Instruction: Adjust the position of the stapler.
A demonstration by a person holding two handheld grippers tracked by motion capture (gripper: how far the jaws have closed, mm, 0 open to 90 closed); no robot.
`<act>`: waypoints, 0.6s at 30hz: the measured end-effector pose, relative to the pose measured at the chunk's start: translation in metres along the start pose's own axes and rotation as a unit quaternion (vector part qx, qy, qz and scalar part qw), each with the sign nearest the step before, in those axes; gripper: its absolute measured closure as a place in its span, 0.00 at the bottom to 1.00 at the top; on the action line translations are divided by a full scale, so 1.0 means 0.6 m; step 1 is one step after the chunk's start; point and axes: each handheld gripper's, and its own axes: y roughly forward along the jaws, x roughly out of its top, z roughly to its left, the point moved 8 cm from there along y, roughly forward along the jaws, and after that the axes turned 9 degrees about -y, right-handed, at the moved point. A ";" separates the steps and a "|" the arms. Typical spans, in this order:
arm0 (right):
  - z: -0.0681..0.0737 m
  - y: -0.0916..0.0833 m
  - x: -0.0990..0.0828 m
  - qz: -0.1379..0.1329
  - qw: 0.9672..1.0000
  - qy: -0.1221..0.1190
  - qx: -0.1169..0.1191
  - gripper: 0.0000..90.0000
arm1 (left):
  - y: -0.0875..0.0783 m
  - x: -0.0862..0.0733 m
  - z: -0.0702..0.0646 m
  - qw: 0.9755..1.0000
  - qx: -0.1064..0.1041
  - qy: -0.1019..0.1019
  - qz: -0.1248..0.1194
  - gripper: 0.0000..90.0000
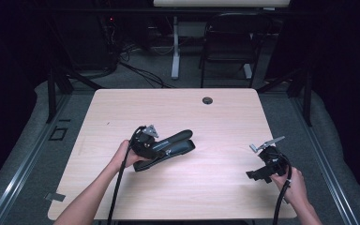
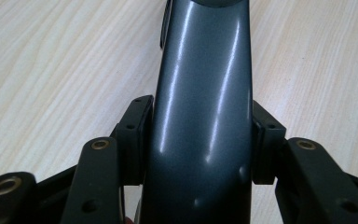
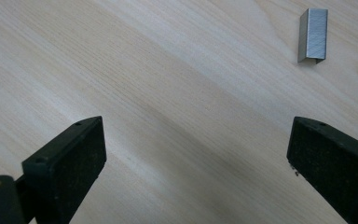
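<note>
L gripper (image 2: pixel 200 140): clamped on stapler (image 2: pixel 203 93), already held
R gripper (image 3: pixel 196 154): jaws wide, holding nothing
Staple strip (image 3: pixel 313 35): on table (image 1: pixel 215 122), still to pick & load

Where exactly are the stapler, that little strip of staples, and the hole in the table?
stapler (image 2: pixel 200 116), left gripper view, its glossy grey top.
staples (image 3: pixel 313 33), right gripper view, the strip's flat side.
hole (image 1: pixel 207 100), high view, its dark middle near the table's far edge.

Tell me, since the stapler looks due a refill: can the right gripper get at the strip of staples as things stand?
Probably yes. The right gripper is open and the strip of staples lies on bare table just ahead of it, slightly off to one side.
</note>
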 end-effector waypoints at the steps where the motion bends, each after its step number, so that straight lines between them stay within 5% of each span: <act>1: 0.000 0.000 0.000 0.000 1.000 0.000 0.000 0.05 | 0.000 0.000 -0.001 1.000 0.001 0.001 0.000 0.57; 13: 0.003 0.005 0.003 -0.015 1.000 0.013 -0.001 0.05 | 0.007 0.005 -0.021 1.000 -0.011 0.018 0.006 0.57; 18: 0.001 0.003 0.000 -0.001 1.000 0.003 0.002 0.05 | 0.009 0.006 -0.030 0.999 -0.021 0.025 0.006 0.57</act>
